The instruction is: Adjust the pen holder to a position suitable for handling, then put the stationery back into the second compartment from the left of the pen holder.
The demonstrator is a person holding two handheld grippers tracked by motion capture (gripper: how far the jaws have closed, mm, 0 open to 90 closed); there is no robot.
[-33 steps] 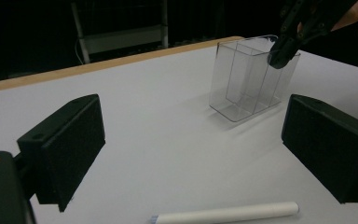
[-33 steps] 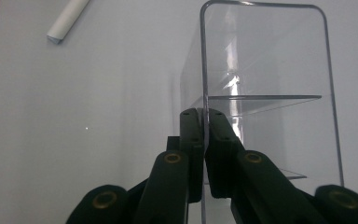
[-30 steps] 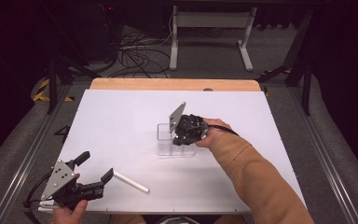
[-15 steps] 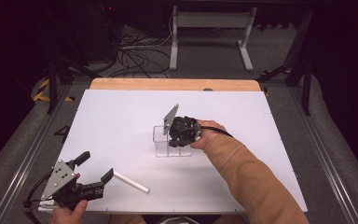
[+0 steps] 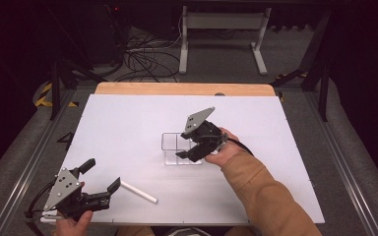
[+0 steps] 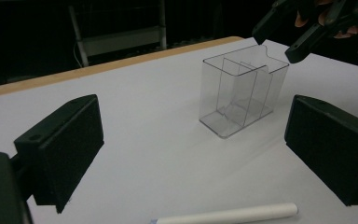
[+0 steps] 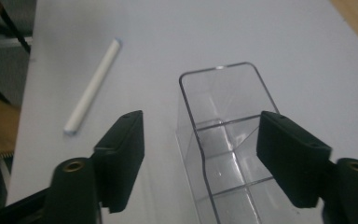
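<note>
One clear plastic organizer (image 5: pixel 182 149) (three compartments), upright; right gripper (image 5: pixel 193 154) just opened above it, left gripper (image 5: pixel 101 181) open.

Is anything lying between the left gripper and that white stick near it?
Nothing visible. The white stick lies on bare table just beyond the open left gripper. The clear divided box stands farther off, under the right gripper.

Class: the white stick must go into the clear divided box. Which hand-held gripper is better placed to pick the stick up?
Left. The left hand-held gripper stands open beside the white stick; the right hand-held gripper, jaws just opened, hovers over the clear box.
</note>
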